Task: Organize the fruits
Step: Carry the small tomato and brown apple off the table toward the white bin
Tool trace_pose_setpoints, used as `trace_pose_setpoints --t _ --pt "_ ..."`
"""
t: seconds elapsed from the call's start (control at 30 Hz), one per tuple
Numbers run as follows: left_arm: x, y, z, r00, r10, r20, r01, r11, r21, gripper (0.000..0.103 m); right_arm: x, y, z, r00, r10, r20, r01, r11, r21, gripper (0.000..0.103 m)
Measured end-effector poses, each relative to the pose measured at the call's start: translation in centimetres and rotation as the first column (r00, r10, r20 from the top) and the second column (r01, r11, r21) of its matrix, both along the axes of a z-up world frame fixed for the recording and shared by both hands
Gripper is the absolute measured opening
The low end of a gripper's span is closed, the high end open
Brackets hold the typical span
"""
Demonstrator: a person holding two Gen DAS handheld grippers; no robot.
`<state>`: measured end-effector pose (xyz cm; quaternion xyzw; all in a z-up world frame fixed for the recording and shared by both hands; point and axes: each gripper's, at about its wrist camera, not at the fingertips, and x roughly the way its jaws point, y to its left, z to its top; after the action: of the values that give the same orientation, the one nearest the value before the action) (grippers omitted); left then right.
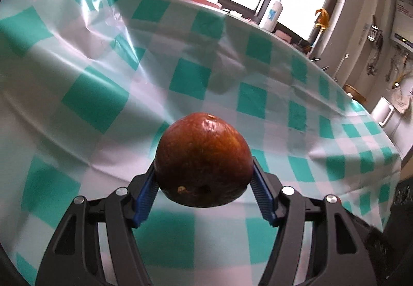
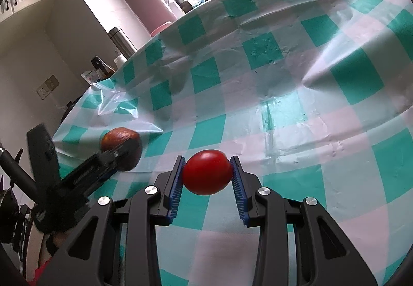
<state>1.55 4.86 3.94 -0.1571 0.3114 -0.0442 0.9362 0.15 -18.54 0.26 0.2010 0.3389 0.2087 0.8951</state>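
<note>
Fruit in both grippers, no container in either view. Left gripper [image 1: 204, 177]: fingers [image 1: 145, 195] part-spread, blue pads pressed on the flanks of a brown fruit [image 1: 204, 160] at 9 and 3 o'clock. Fruit looks clear of the checked cloth [image 1: 103, 94], wide end toward the camera, narrower end pointing away at 12 o'clock, so its long axis runs along the fingers. Right gripper [image 2: 207, 172]: fingers [image 2: 175, 185] drawn close, pinching a small red fruit [image 2: 207, 172], likely a tomato, its long axis across the fingers, 9 to 3.

From the right wrist view the left gripper [image 2: 124, 154] and its brown fruit [image 2: 120, 138] sit at about 10 o'clock of the red fruit, near but apart. Counter under the cloth is otherwise bare; pink flask [image 2: 147, 4] and white bottle [image 1: 273, 13] stand along the far edge at 12 o'clock.

Judgement: both fruits picked, placing not yet begun. Drop-off spot unseen, so neither hand can be called nearer.
</note>
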Motion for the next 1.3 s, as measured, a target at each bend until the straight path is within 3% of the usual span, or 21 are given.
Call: trace_pose_setpoints --t 0.23,0.4,0.63,0.83,1.03,1.17,1.3 --pt "-3.4 -1.6 1.1 0.994 -0.070 0.086 0.067 0.997 0.039 0.066 -2.7 -1.3 0.1 1.000 -0.002 -0.004 0.002 0.997 0.071 0.036" --pt "-5.6 -3.5 1.9 0.978 -0.151 0.146 0.141 0.987 0.076 0.066 -5.2 -3.3 0.6 1.000 -0.016 0.005 0.016 0.998 0.062 0.036" --pt "-7.8 -4.9 1.8 0.966 -0.211 0.146 0.209 0.977 0.031 0.066 -8.6 -6.8 0.9 0.998 -0.054 0.024 0.053 0.997 0.048 0.036" --pt "-10.3 -7.2 2.6 0.947 -0.261 0.190 0.263 0.965 0.016 0.066 -13.0 -10.6 1.8 0.988 -0.115 0.107 0.111 0.993 0.040 0.036" --pt "-13.3 -12.2 3.5 0.891 -0.402 0.211 0.399 0.915 0.059 0.066 -17.6 -15.3 2.2 0.964 -0.205 0.167 0.200 0.979 0.047 0.036" --pt "-15.9 -16.1 4.1 0.828 -0.516 0.218 0.508 0.856 0.096 0.066 -20.8 -18.9 1.6 0.937 -0.291 0.192 0.287 0.957 0.048 0.037" --pt "-18.2 -20.5 3.9 0.753 -0.626 0.203 0.608 0.780 0.149 0.066 -24.1 -22.6 0.4 0.895 -0.399 0.199 0.396 0.917 0.057 0.037"
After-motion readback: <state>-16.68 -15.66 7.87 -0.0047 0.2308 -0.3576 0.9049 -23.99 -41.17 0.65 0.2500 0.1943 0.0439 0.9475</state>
